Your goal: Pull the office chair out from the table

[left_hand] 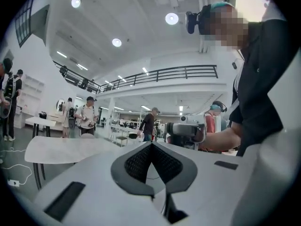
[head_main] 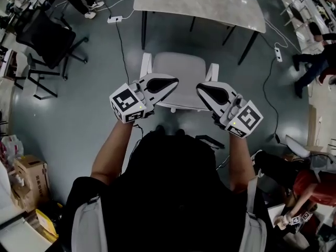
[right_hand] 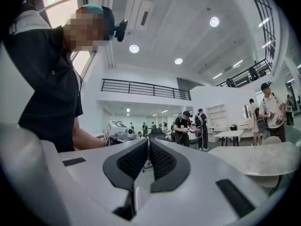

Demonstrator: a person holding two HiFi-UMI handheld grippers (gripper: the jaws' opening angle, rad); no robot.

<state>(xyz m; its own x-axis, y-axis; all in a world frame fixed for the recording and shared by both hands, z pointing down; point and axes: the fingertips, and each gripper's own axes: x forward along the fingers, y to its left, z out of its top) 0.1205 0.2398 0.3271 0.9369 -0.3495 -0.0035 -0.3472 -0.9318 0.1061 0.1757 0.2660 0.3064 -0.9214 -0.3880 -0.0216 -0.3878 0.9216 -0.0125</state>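
Pale grey office chair [head_main: 178, 72] stood out from the table [head_main: 199, 4].
It sat upright at the table's 6 o'clock, white armrests either side, seat outside the light tabletop's near edge.

The left forearm [head_main: 111, 150] and right forearm [head_main: 239, 161] reach forward from the torso [head_main: 168, 193], bare. The left claw [head_main: 175, 81] and right claw [head_main: 200, 88] are held level ahead of the torso. Their tips turn inward toward each other, near but apart. Each claw's jaws are pressed together, with nothing between them.
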